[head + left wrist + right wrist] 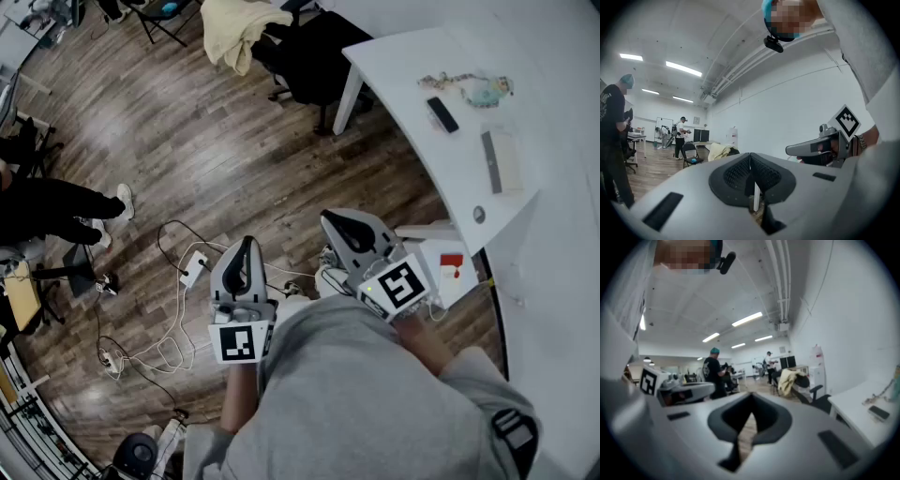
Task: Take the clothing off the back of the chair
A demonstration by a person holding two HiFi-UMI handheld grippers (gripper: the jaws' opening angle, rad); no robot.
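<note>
– Grey plastic up close: the left gripper (750,159) is clamped tight on nothing, its pads pressed flat together, and it's held level in front of the body.
– And the right gripper (750,401)?
– Tips together too, nothing between them, nose dipped a touch. Both are empty, side by side.
– So where's the clothing?
– The pale yellow clothing (234,33) is draped over the back of the black chair (314,56). It's well apart from both grippers, across the wooden floor by the end of the white table (403,66).
– What worries you?
– First, the cables (173,352) and the power strip (194,268) on the floor just ahead of the left gripper. A step forward on that side could catch a foot. Second, both jaws need to open before contact, or they'll only shove the fabric and it slides to the floor.
– The chair itself?
– It looks like an office chair, on wheels I'd guess. A sideways tug could roll or spin it instead of freeing the cloth. A fold may also snag on the armrest, though I can't tell how it hangs behind.
– Anyone nearby?
– A person (56,211) in black at the left, off the route.
</note>
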